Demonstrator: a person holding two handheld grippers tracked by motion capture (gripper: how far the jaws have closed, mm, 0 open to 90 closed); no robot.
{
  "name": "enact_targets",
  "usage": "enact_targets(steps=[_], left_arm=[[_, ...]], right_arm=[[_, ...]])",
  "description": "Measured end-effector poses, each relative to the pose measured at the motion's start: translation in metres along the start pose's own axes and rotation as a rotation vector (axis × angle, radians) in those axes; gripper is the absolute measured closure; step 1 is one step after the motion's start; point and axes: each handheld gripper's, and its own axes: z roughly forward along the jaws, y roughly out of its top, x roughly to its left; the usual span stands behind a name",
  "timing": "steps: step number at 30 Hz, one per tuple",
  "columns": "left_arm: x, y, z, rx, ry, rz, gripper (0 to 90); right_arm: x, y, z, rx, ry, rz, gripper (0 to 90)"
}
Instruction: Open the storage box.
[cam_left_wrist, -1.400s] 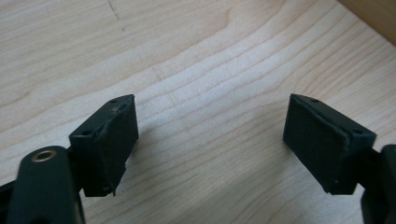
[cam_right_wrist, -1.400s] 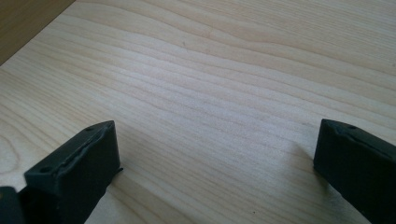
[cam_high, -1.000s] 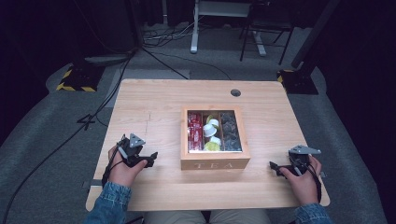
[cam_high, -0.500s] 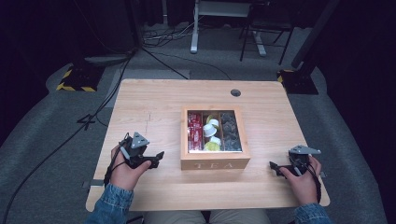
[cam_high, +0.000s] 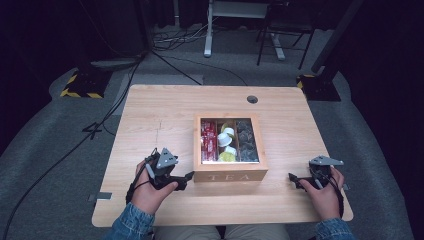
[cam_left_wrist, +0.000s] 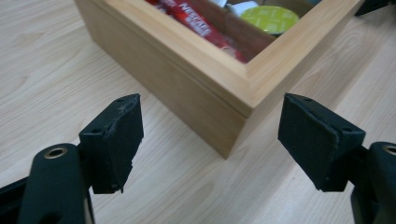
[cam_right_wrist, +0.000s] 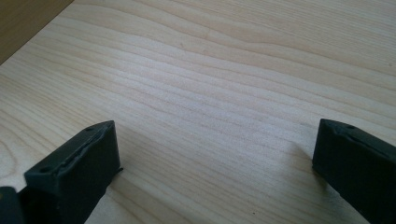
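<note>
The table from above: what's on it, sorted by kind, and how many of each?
Wooden tea box: 1
Handheld grippers: 2, the left gripper and the right gripper
Total: 3
The box's compartments hold red sachets, white and yellow-lidded pods and dark items, too small to count reliably.

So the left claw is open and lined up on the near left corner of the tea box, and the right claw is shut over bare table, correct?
Not quite: the right claw is open, its jaws wide apart over bare table, as the right gripper view shows. The rest holds: the left claw is open, facing the tea box corner.
</note>
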Motion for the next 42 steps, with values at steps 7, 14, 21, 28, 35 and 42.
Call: enact_targets(steps=[7,14,21,28,35,42], left_arm=[[-0.008,-0.004,0.01,-0.031,-0.05,-0.027,21.1],[-0.018,-0.01,0.026,-0.04,-0.039,-0.06,29.1],[-0.02,-0.016,0.035,-0.021,-0.023,-0.055,41.8],[-0.018,-0.017,0.032,-0.033,-0.008,-0.042,53.9],[-0.019,-0.016,0.029,-0.026,0.004,-0.016,57.9],[-0.02,-0.013,0.025,-0.03,0.024,0.039,64.1]], right_arm=[[0.0,0.0,0.0,0.0,-0.001,0.0,0.5],[0.0,0.0,0.0,-0.001,-0.002,-0.002,0.5],[0.0,0.0,0.0,-0.001,-0.002,-0.002,0.5],[0.0,0.0,0.0,0.0,-0.004,-0.001,0.5],[0.001,0.0,-0.001,-0.003,-0.007,0.002,1.9],[0.012,0.002,-0.005,-0.032,0.009,-0.009,27.9]])
